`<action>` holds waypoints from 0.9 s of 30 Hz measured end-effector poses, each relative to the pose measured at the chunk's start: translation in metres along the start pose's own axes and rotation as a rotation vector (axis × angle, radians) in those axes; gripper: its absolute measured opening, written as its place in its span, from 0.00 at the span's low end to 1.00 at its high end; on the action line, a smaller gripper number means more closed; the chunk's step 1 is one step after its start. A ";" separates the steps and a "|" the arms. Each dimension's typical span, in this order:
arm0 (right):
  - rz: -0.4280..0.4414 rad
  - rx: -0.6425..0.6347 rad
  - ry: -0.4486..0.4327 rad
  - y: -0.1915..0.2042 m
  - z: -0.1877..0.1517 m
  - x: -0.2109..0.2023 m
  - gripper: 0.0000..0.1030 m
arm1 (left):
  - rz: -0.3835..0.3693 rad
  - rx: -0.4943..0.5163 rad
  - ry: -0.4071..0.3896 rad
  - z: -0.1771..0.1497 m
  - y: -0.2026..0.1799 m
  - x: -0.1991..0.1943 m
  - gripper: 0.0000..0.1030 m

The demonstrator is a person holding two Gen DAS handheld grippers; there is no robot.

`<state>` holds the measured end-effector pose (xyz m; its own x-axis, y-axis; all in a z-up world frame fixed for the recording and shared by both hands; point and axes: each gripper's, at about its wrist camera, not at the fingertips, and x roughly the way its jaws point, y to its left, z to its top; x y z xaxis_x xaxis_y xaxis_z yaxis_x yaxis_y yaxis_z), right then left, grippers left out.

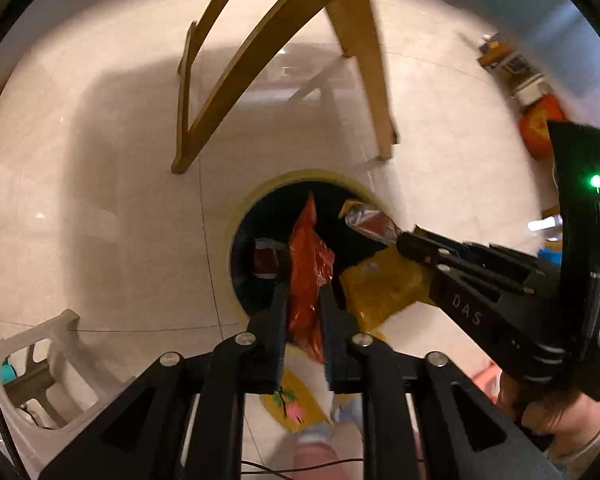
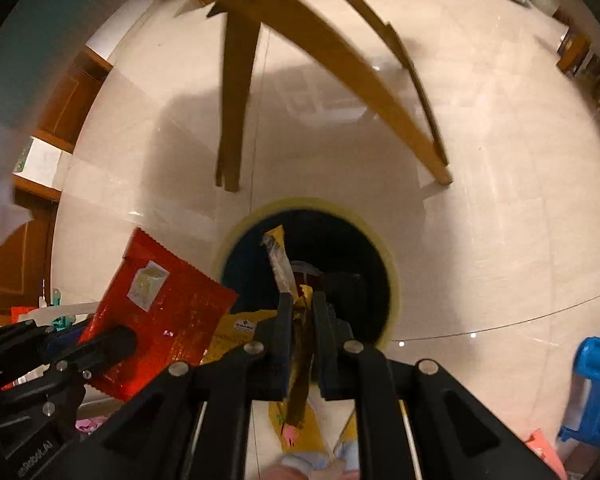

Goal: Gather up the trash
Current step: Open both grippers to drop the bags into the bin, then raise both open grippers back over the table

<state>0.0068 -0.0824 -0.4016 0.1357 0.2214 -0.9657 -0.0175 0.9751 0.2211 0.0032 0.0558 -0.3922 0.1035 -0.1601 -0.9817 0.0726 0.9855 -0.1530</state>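
A round bin with a pale yellow rim [image 1: 236, 220] [image 2: 394, 280] stands on the tiled floor, dark inside, with some trash at its bottom. My left gripper [image 1: 304, 284] [image 2: 120, 340] points down over it, shut on a crinkled red wrapper [image 1: 308, 256] [image 2: 168, 300] whose free end hangs over the bin mouth. My right gripper [image 2: 303, 298] [image 1: 406, 242] comes in from the right, shut on a yellow wrapper [image 2: 278, 256] [image 1: 380, 284] with a silvery inner end that reaches over the opening.
Wooden furniture legs [image 1: 364, 60] [image 2: 236, 100] stand just beyond the bin. A white plastic stool [image 1: 40, 360] is at the lower left, a blue plastic object [image 2: 596, 368] at the right, an orange thing [image 1: 540, 124] by the wall. A person's slippered feet [image 1: 300, 404] are below the grippers.
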 end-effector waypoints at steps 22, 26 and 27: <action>0.032 0.075 -0.001 -0.010 0.004 0.012 0.51 | 0.049 -0.067 -0.033 0.009 0.020 -0.017 0.47; 0.037 0.084 -0.021 -0.008 0.006 -0.024 0.51 | 0.044 -0.075 -0.062 0.010 0.017 -0.056 0.47; 0.038 0.086 -0.025 -0.007 0.006 -0.034 0.51 | 0.042 -0.078 -0.069 0.010 0.016 -0.067 0.47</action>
<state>0.0086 -0.0965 -0.3695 0.1617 0.2570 -0.9528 0.0619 0.9609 0.2698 0.0077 0.0818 -0.3279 0.1727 -0.1195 -0.9777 -0.0107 0.9923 -0.1232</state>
